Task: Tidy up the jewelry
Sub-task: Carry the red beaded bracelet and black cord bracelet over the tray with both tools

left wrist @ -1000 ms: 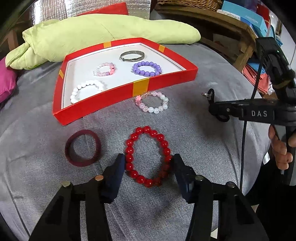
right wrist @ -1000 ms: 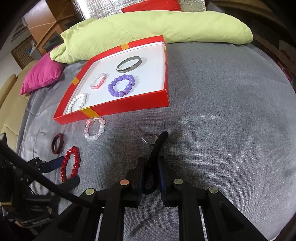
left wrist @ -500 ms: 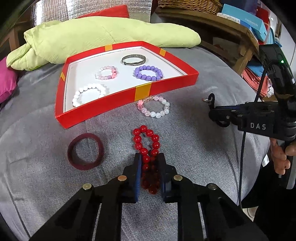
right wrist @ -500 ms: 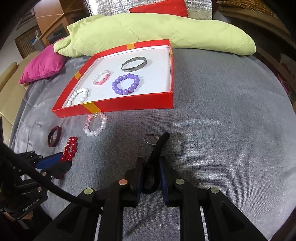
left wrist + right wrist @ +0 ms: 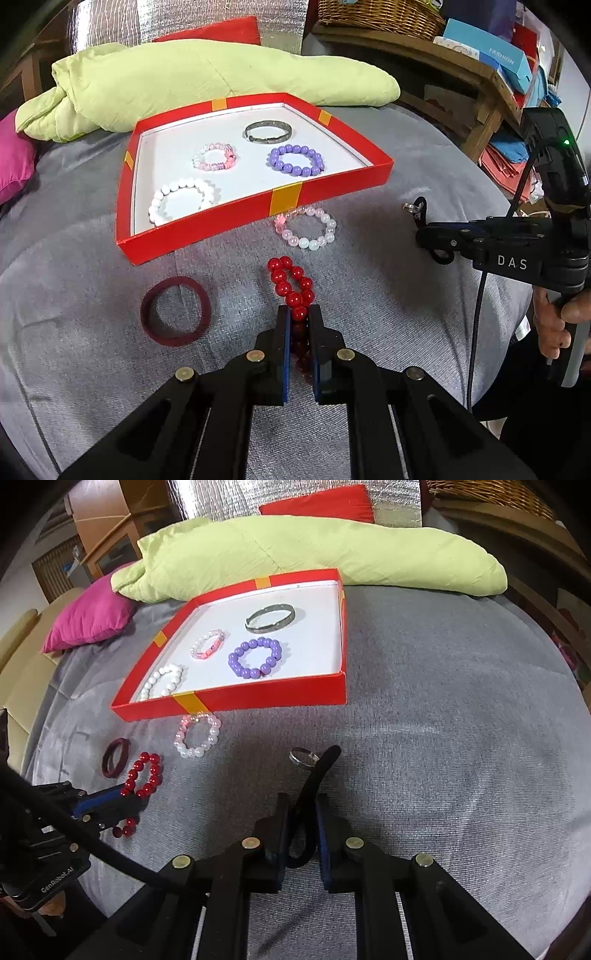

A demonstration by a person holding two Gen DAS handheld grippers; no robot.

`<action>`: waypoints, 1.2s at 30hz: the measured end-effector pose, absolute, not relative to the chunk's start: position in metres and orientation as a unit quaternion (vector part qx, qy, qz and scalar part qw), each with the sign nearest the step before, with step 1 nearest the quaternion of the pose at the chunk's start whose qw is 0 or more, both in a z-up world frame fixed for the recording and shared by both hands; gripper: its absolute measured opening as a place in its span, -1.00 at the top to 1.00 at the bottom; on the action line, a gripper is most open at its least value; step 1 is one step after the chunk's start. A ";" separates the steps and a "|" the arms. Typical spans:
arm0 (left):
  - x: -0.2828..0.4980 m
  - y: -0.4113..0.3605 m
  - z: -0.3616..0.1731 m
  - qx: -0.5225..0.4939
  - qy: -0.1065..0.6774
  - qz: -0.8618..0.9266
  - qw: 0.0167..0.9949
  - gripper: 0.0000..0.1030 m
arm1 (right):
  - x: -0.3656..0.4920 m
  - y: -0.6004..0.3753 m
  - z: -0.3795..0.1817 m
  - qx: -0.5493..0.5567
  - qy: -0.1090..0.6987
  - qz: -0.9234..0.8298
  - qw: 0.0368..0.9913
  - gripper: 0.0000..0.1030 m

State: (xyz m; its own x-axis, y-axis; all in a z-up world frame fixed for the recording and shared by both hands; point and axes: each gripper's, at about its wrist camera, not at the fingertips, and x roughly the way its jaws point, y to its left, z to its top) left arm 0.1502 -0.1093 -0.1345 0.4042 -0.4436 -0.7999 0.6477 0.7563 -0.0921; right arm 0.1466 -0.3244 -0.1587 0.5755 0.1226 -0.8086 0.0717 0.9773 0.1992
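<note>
And the left hand-held gripper (image 5: 299,314) has clamped down! A second ago its jaws stood wide on either side of the red bead bracelet (image 5: 291,286); now they are pinched onto the near part of it, and the loop that lay round and open is squeezed into a narrow strand reaching away from the pads. The bracelet is on the grey cushioned surface (image 5: 388,295), on the near side of the red tray (image 5: 258,206), with the dark red ring bangle (image 5: 175,310) just left of it and the pink and white bead bracelet (image 5: 306,230) beyond, close to the tray's front wall.

Over on the right, the right hand-held gripper (image 5: 301,808) is still closing, its jaws nipped on a black loop (image 5: 317,771), most likely a hair band, whose far end lies next to a small silver ring (image 5: 303,757).

So both grasps look secured. The tray already holds a white bead bracelet (image 5: 181,199), a pink bracelet (image 5: 214,157), a purple bead bracelet (image 5: 295,160) and a metal bangle (image 5: 267,131). Next, I'd say, comes the lift and carry to the tray, with the bangle, pale bracelet and ring left to fetch.
</note>
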 end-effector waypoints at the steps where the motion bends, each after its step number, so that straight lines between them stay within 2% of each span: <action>1: 0.150 -0.110 -0.134 0.117 0.434 -0.329 0.830 0.81 | 0.146 -0.325 -0.157 0.109 0.456 0.016 0.883 0.72; 6: 0.149 -0.111 -0.127 0.113 0.423 -0.335 0.834 0.81 | 0.141 -0.327 -0.146 0.121 0.433 0.026 0.893 0.72; 20: 0.143 -0.107 -0.088 0.076 0.328 -0.338 0.879 0.81 | 0.132 -0.332 -0.121 0.157 0.373 0.037 0.914 0.72; 36: 0.161 -0.102 -0.074 0.056 0.302 -0.306 0.901 0.81 | 0.145 -0.322 -0.105 0.197 0.344 0.057 0.916 0.72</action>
State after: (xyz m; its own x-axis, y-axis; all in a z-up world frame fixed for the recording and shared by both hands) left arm 0.1610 -0.1021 -0.0744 0.6303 -0.5173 -0.5789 0.5855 0.8064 -0.0831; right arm 0.1447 -0.3215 -0.1054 0.7570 0.2408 -0.6075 0.0307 0.9155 0.4011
